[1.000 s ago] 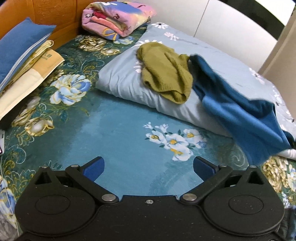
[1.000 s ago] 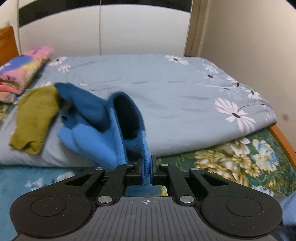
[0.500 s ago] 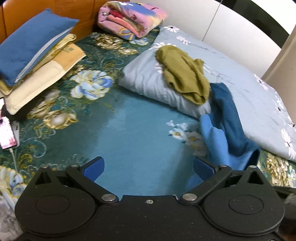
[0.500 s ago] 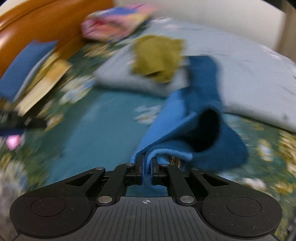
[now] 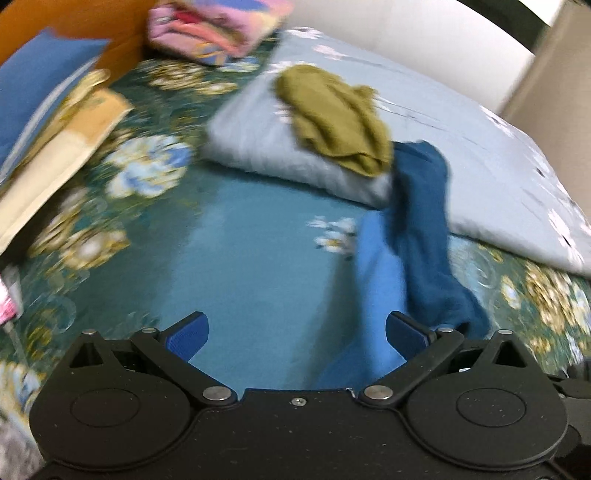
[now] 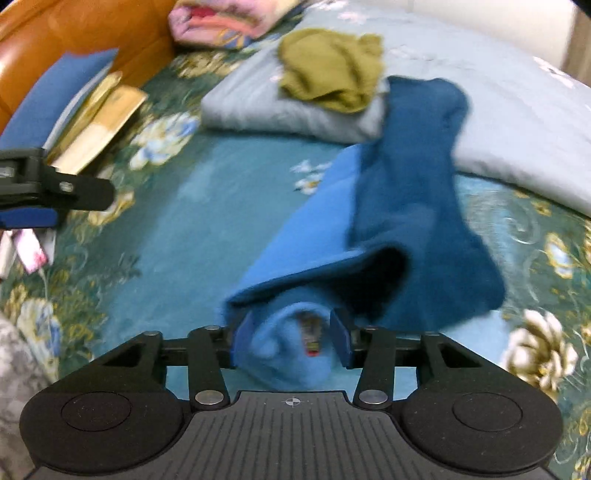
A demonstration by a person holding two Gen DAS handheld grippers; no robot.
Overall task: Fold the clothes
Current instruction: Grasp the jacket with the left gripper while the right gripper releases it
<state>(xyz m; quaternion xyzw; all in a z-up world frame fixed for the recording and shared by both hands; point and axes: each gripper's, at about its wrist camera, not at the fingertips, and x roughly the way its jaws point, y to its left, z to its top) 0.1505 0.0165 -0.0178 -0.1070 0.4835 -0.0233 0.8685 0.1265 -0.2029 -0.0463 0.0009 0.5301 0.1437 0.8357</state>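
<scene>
A blue fleece garment (image 6: 406,177), dark outside and lighter inside, trails from the quilt's edge down onto the teal floral bedsheet (image 6: 192,206). My right gripper (image 6: 291,343) hovers low over its near end. Its jaws are opening, and a loose bunch of the light blue fabric with a small label sits between them. In the left wrist view the same garment (image 5: 417,240) lies to the right of my left gripper (image 5: 297,334), which is wide open over bare sheet and holds nothing. An olive green garment (image 5: 332,118) lies crumpled on the quilt corner.
A grey-blue flowered quilt (image 5: 480,147) covers the right side of the bed. A folded pink blanket (image 5: 214,26) sits at the headboard. Stacked blue and cream pillows (image 5: 48,110) line the left edge. A phone (image 6: 31,247) lies at far left.
My right gripper has swung from the quilt over to the teal sheet, dragging the blue garment down with it, and its jaws have parted. The left gripper drifted slightly and stayed open.
</scene>
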